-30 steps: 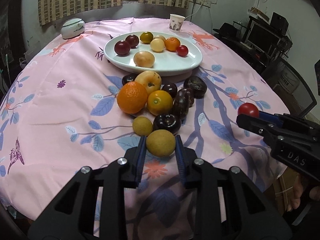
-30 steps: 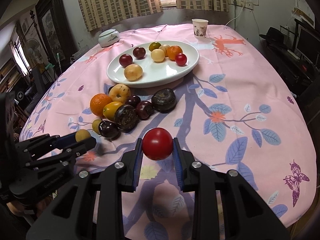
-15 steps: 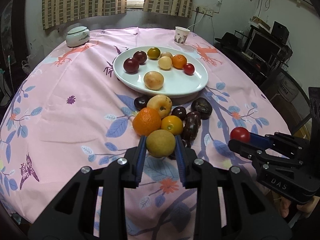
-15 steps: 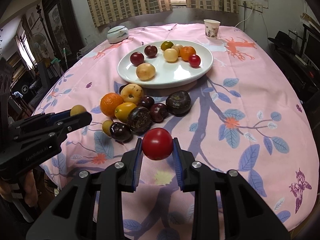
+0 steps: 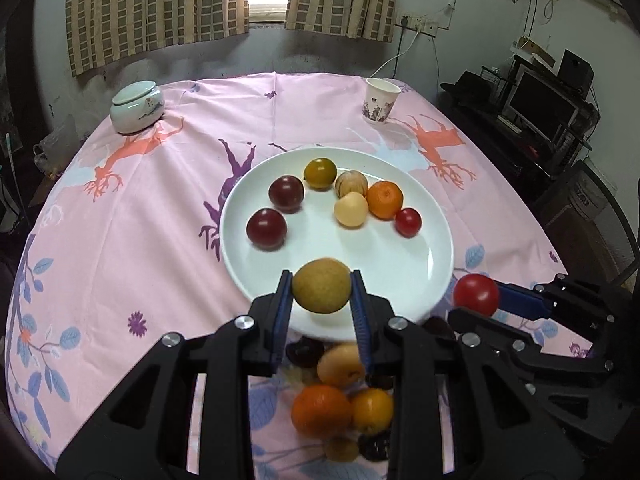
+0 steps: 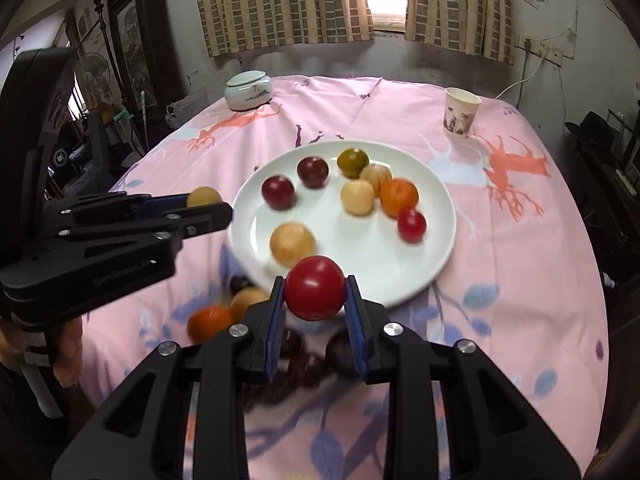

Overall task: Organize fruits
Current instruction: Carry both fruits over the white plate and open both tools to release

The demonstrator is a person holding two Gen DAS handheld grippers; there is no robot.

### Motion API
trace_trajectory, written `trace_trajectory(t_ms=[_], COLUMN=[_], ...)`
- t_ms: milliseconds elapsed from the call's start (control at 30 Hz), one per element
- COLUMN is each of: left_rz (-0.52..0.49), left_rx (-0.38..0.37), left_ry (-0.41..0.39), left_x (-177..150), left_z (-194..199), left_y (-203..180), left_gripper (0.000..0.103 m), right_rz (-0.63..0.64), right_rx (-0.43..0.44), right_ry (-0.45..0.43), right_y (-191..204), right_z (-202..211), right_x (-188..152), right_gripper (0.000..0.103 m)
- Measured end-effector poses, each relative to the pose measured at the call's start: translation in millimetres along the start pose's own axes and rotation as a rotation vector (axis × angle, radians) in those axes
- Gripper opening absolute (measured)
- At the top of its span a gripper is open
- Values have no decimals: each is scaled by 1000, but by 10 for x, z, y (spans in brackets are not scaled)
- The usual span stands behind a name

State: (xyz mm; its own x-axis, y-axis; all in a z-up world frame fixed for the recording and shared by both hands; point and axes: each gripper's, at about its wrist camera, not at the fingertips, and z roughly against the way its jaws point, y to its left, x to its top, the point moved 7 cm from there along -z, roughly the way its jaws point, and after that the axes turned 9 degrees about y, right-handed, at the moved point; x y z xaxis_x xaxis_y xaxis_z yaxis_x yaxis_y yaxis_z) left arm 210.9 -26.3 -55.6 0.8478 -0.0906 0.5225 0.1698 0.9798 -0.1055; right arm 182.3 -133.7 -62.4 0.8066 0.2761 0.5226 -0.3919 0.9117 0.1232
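Yellow-brown fruit clamped in left jaws; red tomato clamped in right jaws.

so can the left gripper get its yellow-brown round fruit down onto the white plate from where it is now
Probably yes. The left gripper, shut on the yellow-brown round fruit, hangs over the near rim of the white plate. The plate's near right part is bare; only a tan round fruit lies near the rim.

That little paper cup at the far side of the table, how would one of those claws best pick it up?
Grip the paper cup around its side wall, about halfway up, coming in level from the near side. It stands upright and widens toward its open rim, so jaws closing gently across the wall should hold it. Nothing stands close beside it.
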Motion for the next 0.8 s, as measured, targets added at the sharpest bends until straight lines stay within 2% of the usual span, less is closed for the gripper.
trace_trajectory(t_ms=[100, 200, 467, 600, 633, 667, 700, 800], left_rz=[-16, -13, -14, -7, -4, -5, -3, -3], left_rx=[26, 18, 19, 20, 18, 22, 31, 43], left_ry=[14, 49, 83, 101, 99, 94, 79, 31], left_x=[252, 399, 574, 637, 653, 676, 694, 731], left_z=[-233, -458, -765, -858, -860, -851, -821, -663], left_y=[6, 24, 73, 83, 85, 86, 96, 127], left_gripper=[29, 29, 29, 30, 34, 51, 66, 70], right_rz=[4, -1, -24, -36, -38, -41, -44, -34], right_rx=[-26, -41, -53, -58, -62, -73, -90, -123], right_ry=[19, 51, 100, 108, 108, 103, 89, 66], right_y=[-67, -154, -350, -386, -397, -406, -424, -439], right_z=[-238, -473, -770, -838, -851, -850, -832, -728], right_x=[245, 388, 514, 547, 563, 578, 594, 604], right_gripper=[29, 29, 29, 32, 40, 59, 62, 62])
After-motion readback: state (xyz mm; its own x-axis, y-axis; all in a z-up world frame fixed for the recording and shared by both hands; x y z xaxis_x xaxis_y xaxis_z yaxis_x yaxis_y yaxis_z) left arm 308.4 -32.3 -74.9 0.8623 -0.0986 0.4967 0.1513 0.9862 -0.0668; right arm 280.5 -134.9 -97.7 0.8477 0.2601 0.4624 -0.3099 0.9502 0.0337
